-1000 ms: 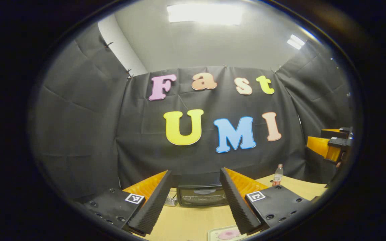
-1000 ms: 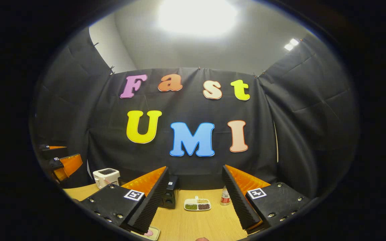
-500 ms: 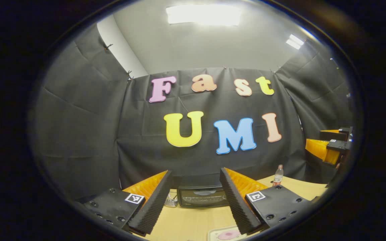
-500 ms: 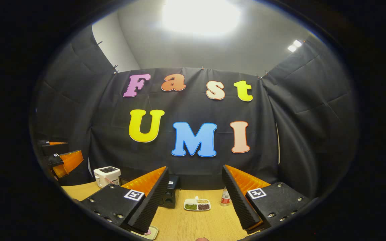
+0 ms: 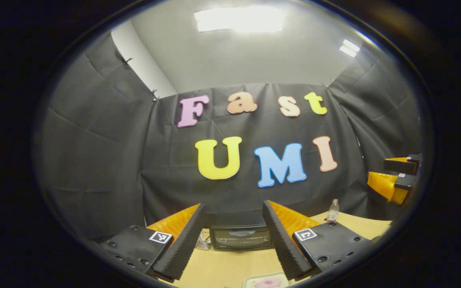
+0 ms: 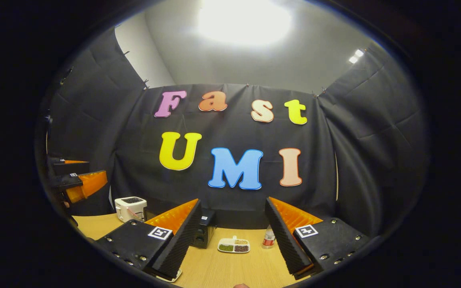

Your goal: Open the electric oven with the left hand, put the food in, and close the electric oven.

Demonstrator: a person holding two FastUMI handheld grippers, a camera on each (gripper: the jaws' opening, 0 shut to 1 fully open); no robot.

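Pre-open step: oven [image 5: 241, 237] shut at my 12, both grippers [image 5: 233, 236] [image 6: 233, 236] spread, empty; I'll advance left onto its door.

White toaster [image 6: 130, 208] at table's [image 6: 230, 268] far left edge, divided snack dish [image 6: 233, 245] mid-table, small bottle [image 6: 269, 237] just beside it.

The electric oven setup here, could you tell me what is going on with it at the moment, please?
Nothing is being handled yet. The left gripper is open, held above the wooden table and pointed at the electric oven, whose door looks closed. A plate of pink food lies just below it. The right gripper is also open and empty, facing a divided snack dish and a small bottle, with a white toaster off to its left.
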